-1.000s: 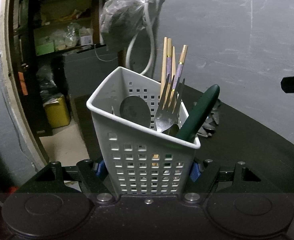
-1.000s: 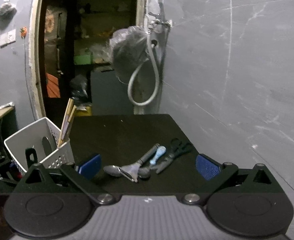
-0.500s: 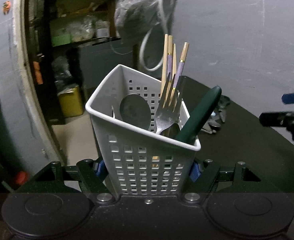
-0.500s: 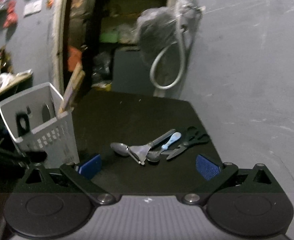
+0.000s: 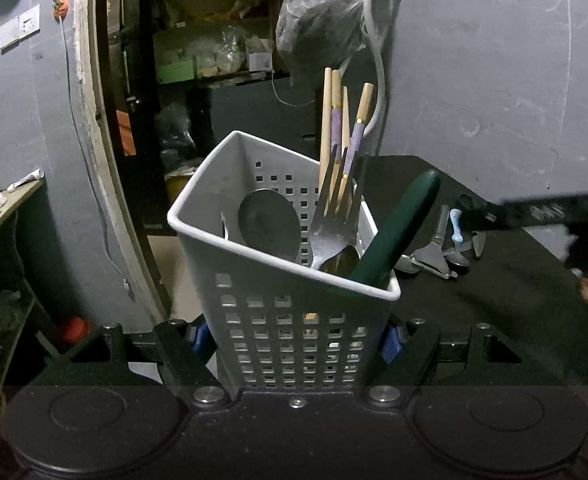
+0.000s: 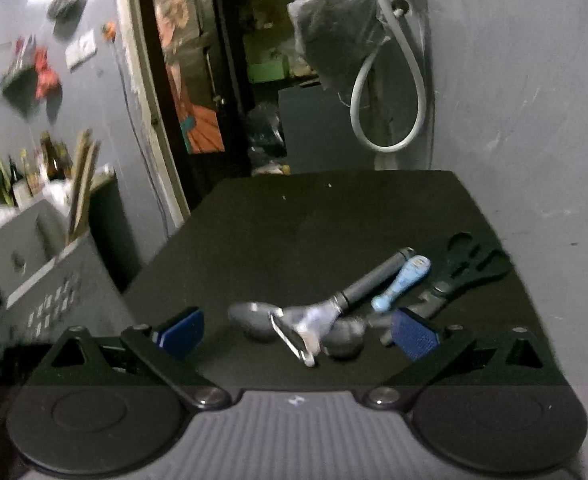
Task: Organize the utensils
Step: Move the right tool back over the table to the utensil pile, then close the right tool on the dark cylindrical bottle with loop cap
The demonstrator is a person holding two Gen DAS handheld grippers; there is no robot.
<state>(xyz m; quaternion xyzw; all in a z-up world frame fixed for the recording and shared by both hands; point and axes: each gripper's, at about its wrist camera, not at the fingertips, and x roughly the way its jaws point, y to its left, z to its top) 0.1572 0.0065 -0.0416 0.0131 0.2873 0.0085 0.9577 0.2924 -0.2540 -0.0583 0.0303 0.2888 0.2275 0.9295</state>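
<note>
So the left hand-held gripper (image 5: 294, 336) is clamped on the white basket (image 5: 281, 280), which fills the middle of its view, already loaded with chopsticks (image 5: 336, 128), a fork (image 5: 334, 224), a big spoon (image 5: 269, 224) and something with a green handle (image 5: 398, 228). The right hand-held gripper (image 6: 294, 330) is spread wide with nothing in it, low in the frame right over the leftover pile on the black desk (image 6: 334, 216): a peeler (image 6: 334, 304), a blue-handled piece (image 6: 400, 282), a couple of spoons (image 6: 253, 318) and scissors (image 6: 470, 268). If it were me, I'd go for the peeler's handle first since it sits on top, and pinch it mid-handle so nothing else gets dragged along.
</note>
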